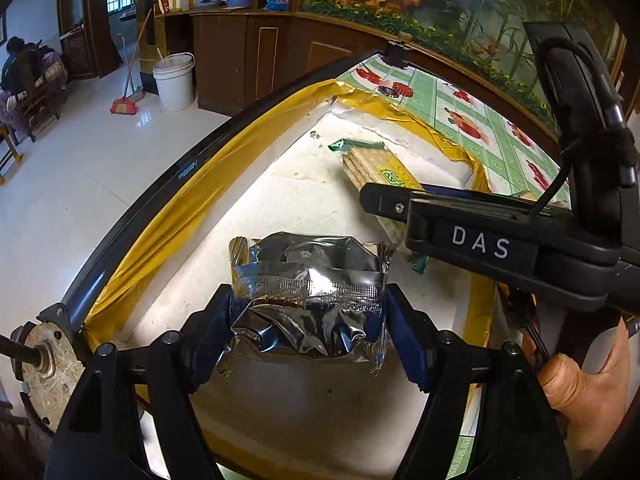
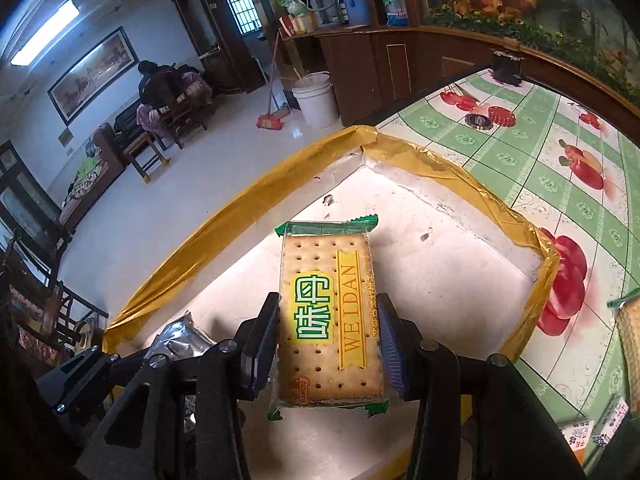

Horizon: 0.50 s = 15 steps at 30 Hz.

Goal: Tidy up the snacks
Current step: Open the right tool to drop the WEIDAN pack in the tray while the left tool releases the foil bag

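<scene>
Silver foil packet (image 1: 308, 300) and cracker pack (image 2: 330, 320) gripped over tray (image 2: 420, 216)

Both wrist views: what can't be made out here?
- Left wrist: the front of the silver packet faces away; no label shows.
- Left wrist: the right gripper covers most of the cracker pack.
- Right wrist: a second cracker pack is cut off by the frame edge.
- Right wrist: whether the held cracker pack touches the box floor.
</scene>
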### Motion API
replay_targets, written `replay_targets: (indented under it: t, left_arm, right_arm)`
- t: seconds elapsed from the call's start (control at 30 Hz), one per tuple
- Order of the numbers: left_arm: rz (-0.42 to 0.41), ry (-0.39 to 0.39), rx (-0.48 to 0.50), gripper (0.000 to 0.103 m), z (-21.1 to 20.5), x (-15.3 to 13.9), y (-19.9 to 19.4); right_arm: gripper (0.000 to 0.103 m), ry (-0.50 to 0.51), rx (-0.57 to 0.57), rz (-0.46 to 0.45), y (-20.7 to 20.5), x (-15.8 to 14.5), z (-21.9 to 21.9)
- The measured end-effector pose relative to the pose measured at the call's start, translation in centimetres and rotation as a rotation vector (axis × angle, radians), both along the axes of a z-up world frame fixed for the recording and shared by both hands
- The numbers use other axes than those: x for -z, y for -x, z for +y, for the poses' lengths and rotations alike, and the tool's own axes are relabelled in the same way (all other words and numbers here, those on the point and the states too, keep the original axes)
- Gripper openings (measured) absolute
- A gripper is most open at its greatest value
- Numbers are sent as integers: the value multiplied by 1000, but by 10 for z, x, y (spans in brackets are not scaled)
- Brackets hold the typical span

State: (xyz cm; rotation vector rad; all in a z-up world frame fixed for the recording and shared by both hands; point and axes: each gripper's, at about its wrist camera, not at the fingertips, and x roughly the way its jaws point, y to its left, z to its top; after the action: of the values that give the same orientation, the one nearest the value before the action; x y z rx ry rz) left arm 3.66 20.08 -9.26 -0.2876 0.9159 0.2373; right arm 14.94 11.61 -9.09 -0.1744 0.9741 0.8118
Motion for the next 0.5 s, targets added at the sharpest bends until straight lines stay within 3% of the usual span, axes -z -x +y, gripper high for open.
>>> replay_targets:
  t: [0.3, 0.37, 0.5]
  left_arm:
    - [-18, -26, -42, 81, -5, -14, 12]
    - [-35, -30, -47, 85, -5, -18, 13]
    - [-3, 42, -82, 85, 7, -13, 9]
  right_arm:
    - [59, -45, 55, -27, 2, -23, -28]
    - [67, -70, 73, -36, 6, -31, -42]
    - [70, -120, 124, -40, 15, -46, -73]
